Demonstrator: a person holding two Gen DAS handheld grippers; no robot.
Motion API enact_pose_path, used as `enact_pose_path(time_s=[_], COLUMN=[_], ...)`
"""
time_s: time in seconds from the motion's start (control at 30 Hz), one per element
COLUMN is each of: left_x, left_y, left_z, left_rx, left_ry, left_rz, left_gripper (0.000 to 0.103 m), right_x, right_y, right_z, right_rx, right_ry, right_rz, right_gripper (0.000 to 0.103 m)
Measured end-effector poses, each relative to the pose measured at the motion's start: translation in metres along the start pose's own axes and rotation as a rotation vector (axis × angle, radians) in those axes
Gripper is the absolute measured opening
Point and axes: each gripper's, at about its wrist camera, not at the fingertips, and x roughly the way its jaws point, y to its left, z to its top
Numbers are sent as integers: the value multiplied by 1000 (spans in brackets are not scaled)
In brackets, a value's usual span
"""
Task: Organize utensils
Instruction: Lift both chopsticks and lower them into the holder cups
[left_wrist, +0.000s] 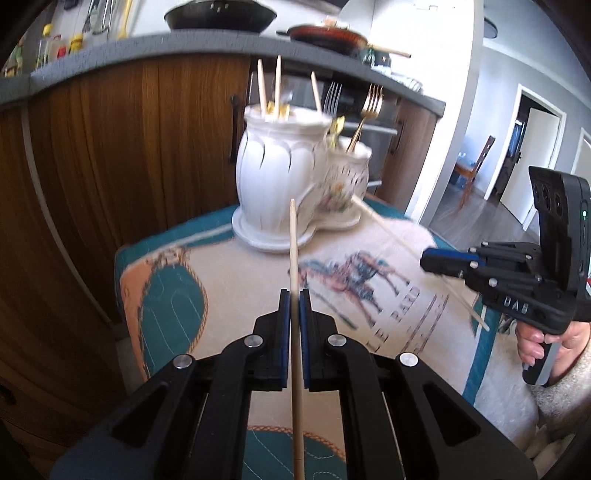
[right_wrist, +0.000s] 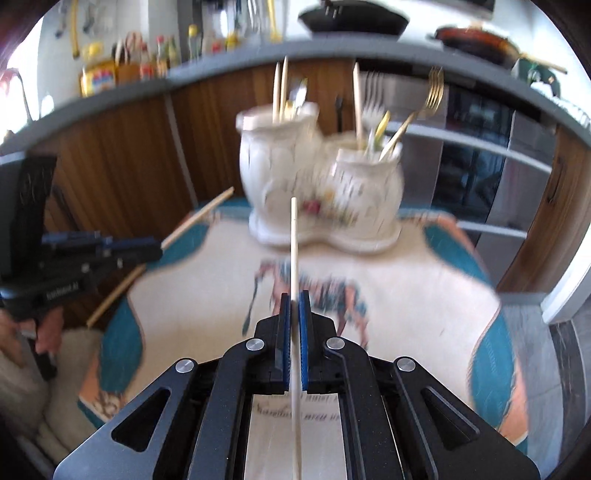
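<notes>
A white ceramic double utensil holder (left_wrist: 280, 173) (right_wrist: 295, 173) stands at the far end of a printed cloth. Its taller pot holds wooden chopsticks (left_wrist: 277, 83); the smaller pot (left_wrist: 349, 166) holds forks (left_wrist: 371, 101). My left gripper (left_wrist: 294, 293) is shut on a wooden chopstick (left_wrist: 293, 251) pointing toward the holder. My right gripper (right_wrist: 294, 295) is shut on another wooden chopstick (right_wrist: 294, 243), also pointing at the holder. Each gripper shows in the other's view: the right one (left_wrist: 424, 260) and the left one (right_wrist: 157, 249).
The cloth (left_wrist: 229, 295) covers a small table in front of wooden kitchen cabinets (left_wrist: 110, 147). A counter above carries pans (left_wrist: 219, 16) and bottles (right_wrist: 147, 59). An oven (right_wrist: 480, 147) stands to the right. A doorway and chair (left_wrist: 476, 166) lie far right.
</notes>
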Motion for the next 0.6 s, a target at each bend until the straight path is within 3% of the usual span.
enact_pose_path(time_s=[0.2,0.4,0.6], left_x=[-26,-30,-9], left_y=[-8,0,15], left_z=[33,94,144], left_rx=[30,-16,-103], left_ry=[-159,-338,-443], left_rz=[-31,-52,-66], left_gripper=[5,5,5], right_x=[-21,-14,17], right_y=[-15,-44,-70], right_z=[34,84,126], right_rx=[54,188,268], right_ry=[-204,-379,-455], right_rz=[25,77,81], right_gripper=[5,5,5])
